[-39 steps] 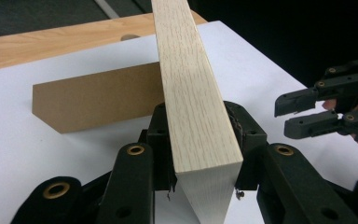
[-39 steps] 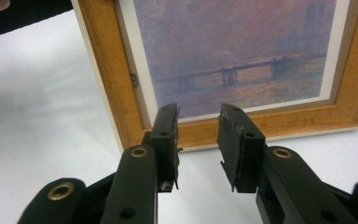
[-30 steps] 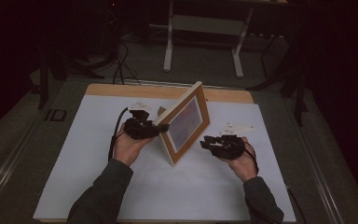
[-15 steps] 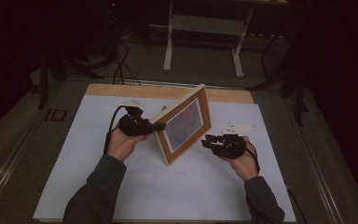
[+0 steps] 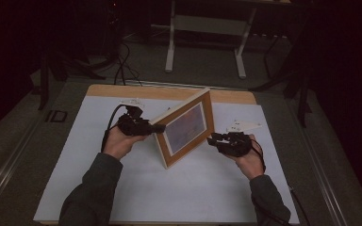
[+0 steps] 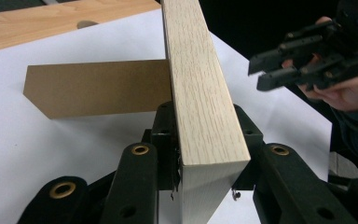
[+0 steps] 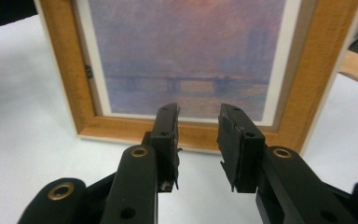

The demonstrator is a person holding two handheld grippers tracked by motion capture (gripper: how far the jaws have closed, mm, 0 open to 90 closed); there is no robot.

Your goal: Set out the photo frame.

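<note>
Now my left gripper clamps the edge of the wooden picture frame, which stands on the white sheet. My right gripper hangs just before its front, jaws parted and holding nothing.

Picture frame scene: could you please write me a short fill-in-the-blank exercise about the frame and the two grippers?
1. The left gripper is shut on the ____ edge of the picture frame.
2. The right gripper has ____ between its jaws.
3. The frame stands on a ____ sheet covering the table.
4. Behind the frame, a ____ cardboard stand props it up.

Missing words: wooden; nothing; white; brown
</note>
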